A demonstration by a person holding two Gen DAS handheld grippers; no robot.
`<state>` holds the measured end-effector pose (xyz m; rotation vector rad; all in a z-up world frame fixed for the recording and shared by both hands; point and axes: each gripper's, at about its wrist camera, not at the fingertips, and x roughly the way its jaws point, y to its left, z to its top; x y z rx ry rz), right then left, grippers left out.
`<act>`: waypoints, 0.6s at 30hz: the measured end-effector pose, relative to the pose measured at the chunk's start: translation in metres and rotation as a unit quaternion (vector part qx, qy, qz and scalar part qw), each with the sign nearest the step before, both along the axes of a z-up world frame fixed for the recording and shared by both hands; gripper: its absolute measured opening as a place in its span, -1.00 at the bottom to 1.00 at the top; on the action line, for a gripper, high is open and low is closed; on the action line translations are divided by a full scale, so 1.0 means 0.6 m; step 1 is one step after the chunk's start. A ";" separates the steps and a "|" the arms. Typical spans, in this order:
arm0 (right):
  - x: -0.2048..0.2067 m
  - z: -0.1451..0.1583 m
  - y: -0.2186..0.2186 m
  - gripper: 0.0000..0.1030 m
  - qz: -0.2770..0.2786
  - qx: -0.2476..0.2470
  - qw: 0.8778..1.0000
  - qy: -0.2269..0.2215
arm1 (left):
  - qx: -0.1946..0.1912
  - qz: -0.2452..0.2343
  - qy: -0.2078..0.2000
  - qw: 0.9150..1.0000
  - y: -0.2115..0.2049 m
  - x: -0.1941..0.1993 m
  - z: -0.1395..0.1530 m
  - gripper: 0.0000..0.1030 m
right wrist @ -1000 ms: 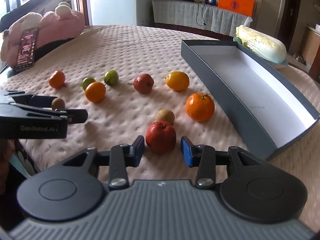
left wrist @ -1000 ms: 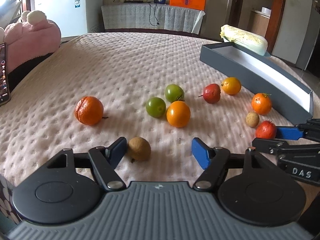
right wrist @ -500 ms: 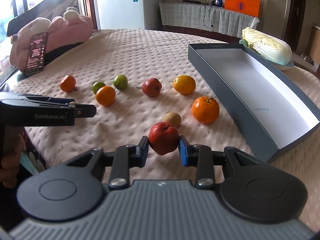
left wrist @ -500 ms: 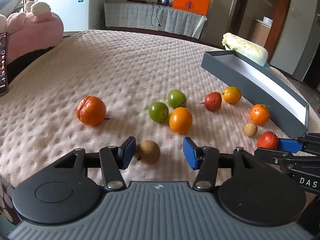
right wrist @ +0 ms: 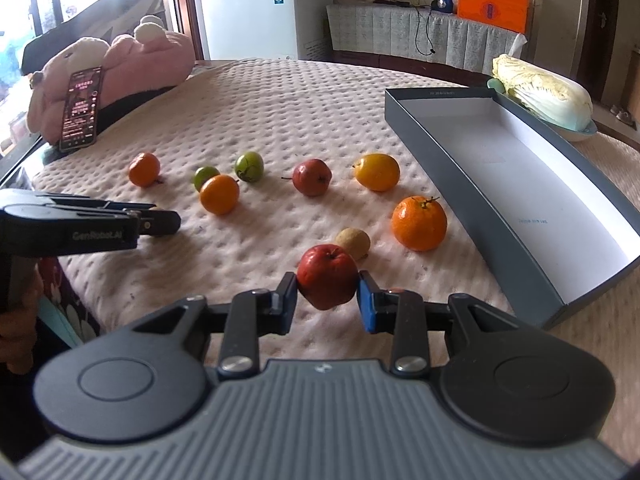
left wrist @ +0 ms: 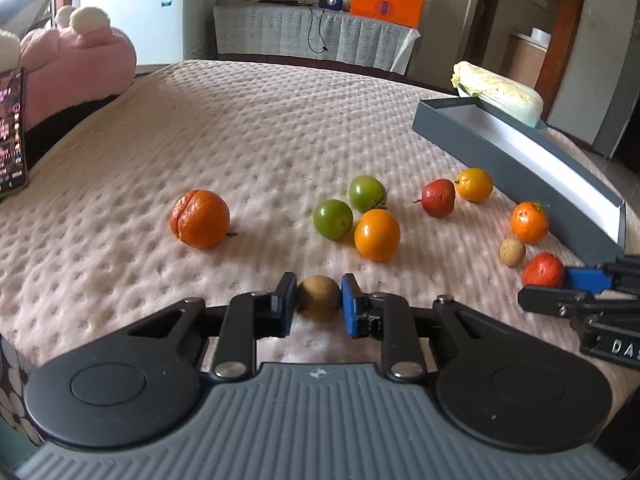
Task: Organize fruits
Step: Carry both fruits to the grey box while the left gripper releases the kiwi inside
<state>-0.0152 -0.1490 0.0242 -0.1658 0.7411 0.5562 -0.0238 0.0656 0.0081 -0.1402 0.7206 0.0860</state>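
Note:
My left gripper (left wrist: 318, 300) is shut on a small brown round fruit (left wrist: 319, 298) at the near edge of the pink quilt. My right gripper (right wrist: 327, 298) is shut on a red apple (right wrist: 327, 276), which also shows in the left wrist view (left wrist: 543, 270). On the quilt lie an orange tangerine (left wrist: 199, 218), two green fruits (left wrist: 333, 219), an orange (left wrist: 377, 234), a red fruit (left wrist: 439, 197), a yellow-orange fruit (left wrist: 474, 184), a stemmed tangerine (right wrist: 419, 222) and a small tan fruit (right wrist: 353, 242). The grey box (right wrist: 516, 184) with a white inside lies open at the right.
A napa cabbage in a bowl (right wrist: 546, 94) sits behind the box. A pink plush toy (right wrist: 116, 64) with a phone (right wrist: 81, 108) leaning on it is at the far left. A white fridge (right wrist: 256, 8) and a covered counter stand beyond the bed.
My left gripper closed from wide open onto the brown fruit. My right gripper closed onto the red apple and lifted it slightly off the quilt.

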 end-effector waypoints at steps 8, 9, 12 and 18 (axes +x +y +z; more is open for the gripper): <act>-0.009 0.019 -0.006 -0.32 0.006 0.025 1.000 -0.018 | -0.003 0.010 -0.013 1.000 0.002 -0.006 0.013 -0.46; -0.011 0.023 -0.008 -0.32 0.007 0.030 0.999 -0.021 | -0.007 0.010 -0.017 1.000 0.000 -0.006 0.018 -0.46; -0.013 0.037 -0.020 -0.32 -0.001 0.047 0.998 -0.032 | -0.021 -0.002 -0.032 0.999 -0.013 -0.006 0.036 -0.46; 0.006 0.086 -0.081 -0.31 -0.057 0.079 0.992 -0.086 | -0.051 -0.065 -0.062 0.995 -0.078 0.018 0.086 -0.46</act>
